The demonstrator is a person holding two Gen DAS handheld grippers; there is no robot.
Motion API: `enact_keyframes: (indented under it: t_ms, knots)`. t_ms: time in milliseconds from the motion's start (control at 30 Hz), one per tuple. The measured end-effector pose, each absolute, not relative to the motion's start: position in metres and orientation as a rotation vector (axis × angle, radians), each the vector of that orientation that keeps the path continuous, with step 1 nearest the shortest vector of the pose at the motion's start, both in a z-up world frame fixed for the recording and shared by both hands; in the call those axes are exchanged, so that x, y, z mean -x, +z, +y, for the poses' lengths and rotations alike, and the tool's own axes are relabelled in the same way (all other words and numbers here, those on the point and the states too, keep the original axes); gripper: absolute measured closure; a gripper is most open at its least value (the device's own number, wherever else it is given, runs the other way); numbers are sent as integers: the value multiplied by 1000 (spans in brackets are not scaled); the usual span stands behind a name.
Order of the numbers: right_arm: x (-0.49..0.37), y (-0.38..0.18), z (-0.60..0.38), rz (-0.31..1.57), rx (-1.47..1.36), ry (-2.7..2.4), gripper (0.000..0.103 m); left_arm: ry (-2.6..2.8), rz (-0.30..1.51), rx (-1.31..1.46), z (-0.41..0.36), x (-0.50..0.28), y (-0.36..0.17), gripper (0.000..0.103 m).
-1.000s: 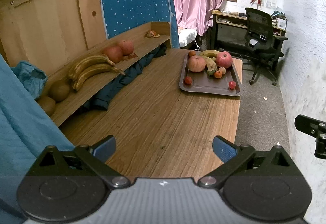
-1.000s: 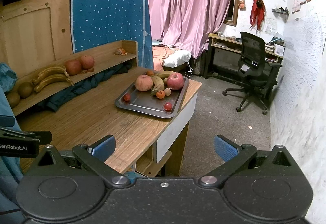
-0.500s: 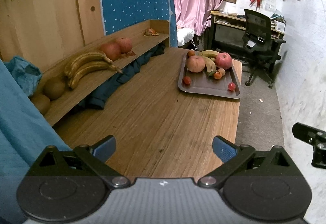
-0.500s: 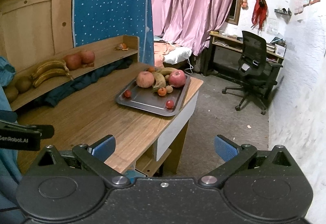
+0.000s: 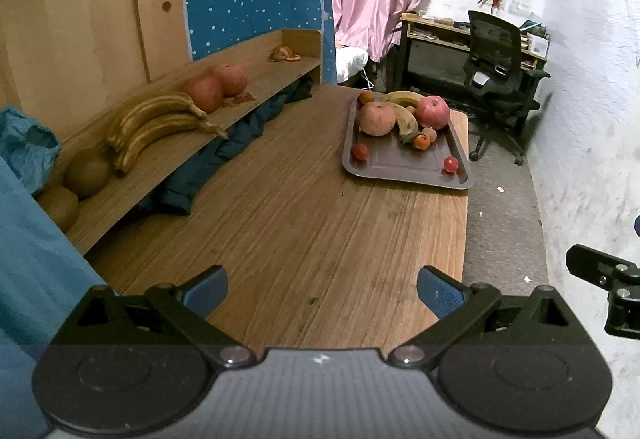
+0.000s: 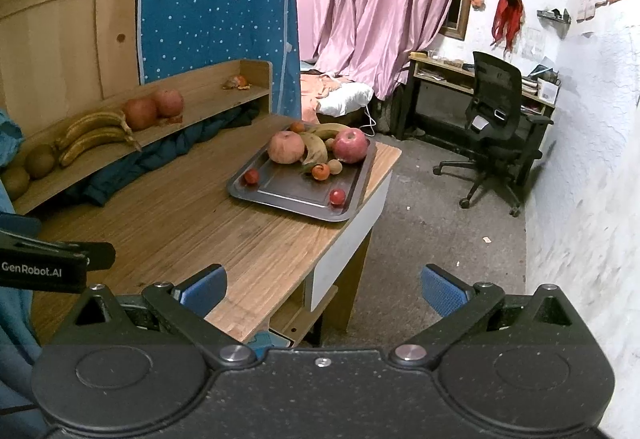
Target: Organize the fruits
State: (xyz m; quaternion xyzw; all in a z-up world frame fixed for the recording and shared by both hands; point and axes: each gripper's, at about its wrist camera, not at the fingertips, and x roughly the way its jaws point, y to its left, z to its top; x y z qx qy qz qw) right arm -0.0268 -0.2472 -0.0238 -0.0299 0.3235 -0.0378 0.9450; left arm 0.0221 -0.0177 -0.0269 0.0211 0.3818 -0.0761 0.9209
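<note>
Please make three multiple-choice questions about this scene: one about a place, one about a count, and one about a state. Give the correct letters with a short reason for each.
1. Where does the tray of fruit stand?
A. on the wooden table
B. on the wall shelf
C. on the office chair

2. How many big round apples lie on the tray?
A. none
B. two
C. five

3. How do the two grippers stand?
A. both shut on fruit
B. one open, one shut
C. both open and empty

Answers:
1 A: the tray sits on the table, near its far right corner.
2 B: a pale apple and a red apple flank a banana.
3 C: the left gripper and the right gripper have their fingers wide apart, with nothing between.
</note>
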Motion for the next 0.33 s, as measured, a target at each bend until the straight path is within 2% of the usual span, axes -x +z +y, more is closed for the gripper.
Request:
enact_keyframes:
  t_ms: [333]
  knots:
    - [13,-23,-243,689,73,-76,1,-164,802,-23,-16,-32,-31,0]
